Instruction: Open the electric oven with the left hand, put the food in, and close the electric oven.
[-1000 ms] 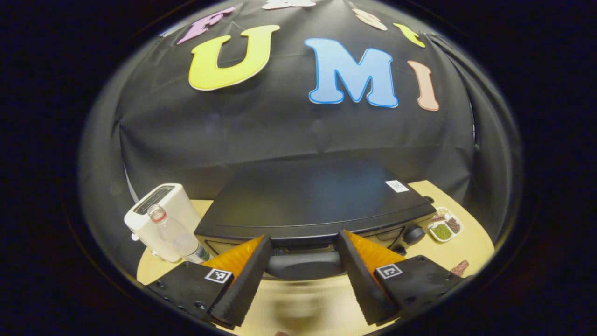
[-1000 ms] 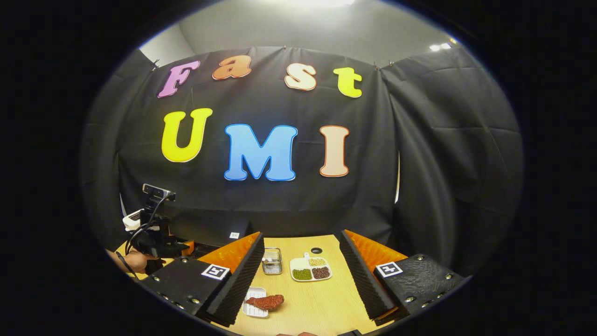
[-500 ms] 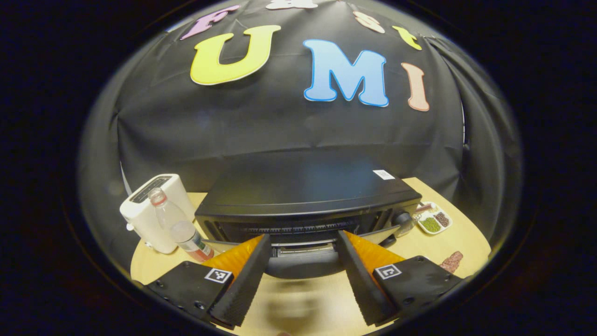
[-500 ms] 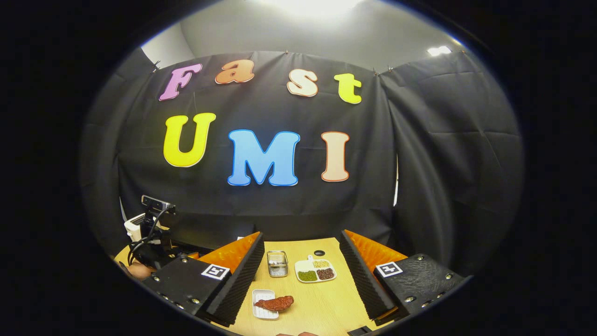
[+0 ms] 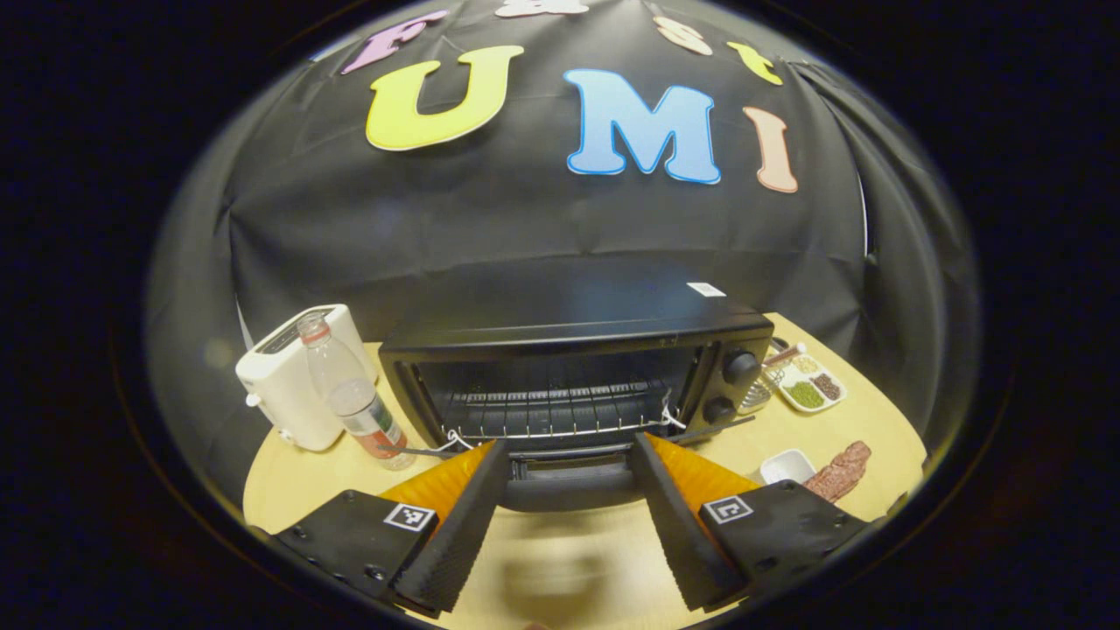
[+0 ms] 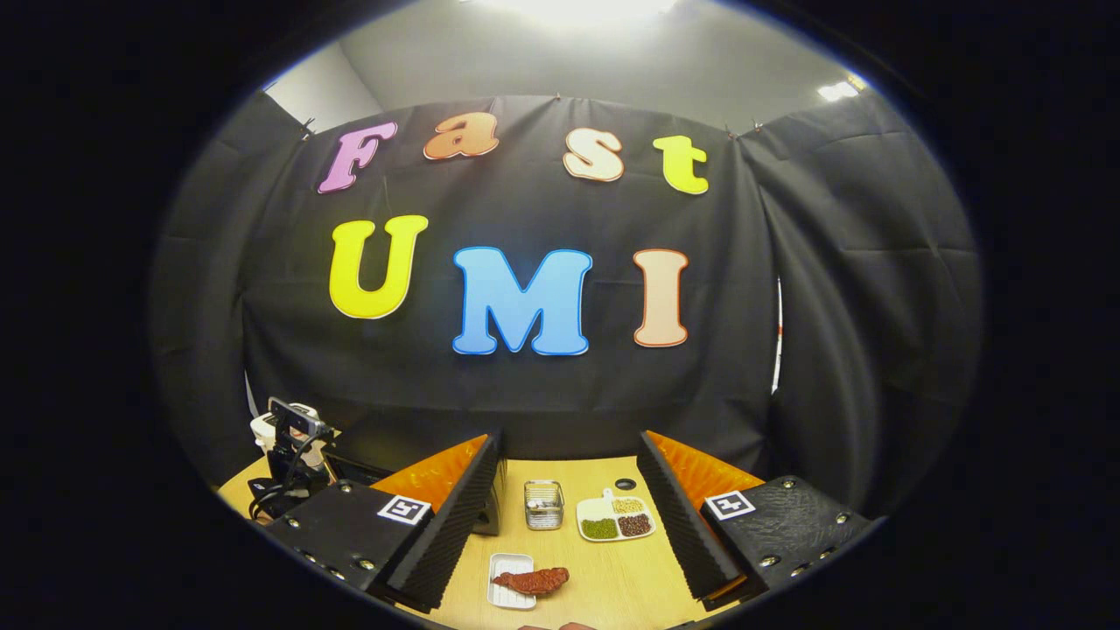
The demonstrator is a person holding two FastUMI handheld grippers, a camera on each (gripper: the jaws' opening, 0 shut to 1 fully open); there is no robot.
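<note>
Two fingers of the left hand-held gripper [image 5: 567,477] stand on either side of the door handle [image 5: 569,490] of the electric oven [image 5: 569,350]; whether they press on it I cannot tell, for the handle's ends are hidden behind them. The door itself hangs down and is mostly cut off, but the wire rack [image 5: 556,411] inside shows plainly.

From the left, at about nine o'clock of the oven, a white toaster [image 5: 293,385] stands with a clear bottle [image 5: 354,402] just in front of it, covering part of its side. At three o'clock of the oven sits a divided dish [image 5: 809,389] of beans, and at about four o'clock a small white tray [image 5: 786,465] with the reddish food [image 5: 840,468] beside it, half cut off by the picture's edge.

In the right gripper view the right hand-held gripper [image 6: 569,516] hangs with fingers wide apart and nothing between them, above the food [image 6: 534,579] lying across its tray [image 6: 510,592]. At twelve o'clock of it stand a wire basket [image 6: 543,505] and the bean dish [image 6: 617,519].

Everything rests on a pale wooden desk [image 5: 551,569]; black cloth [image 6: 542,385] closes the booth behind.
</note>
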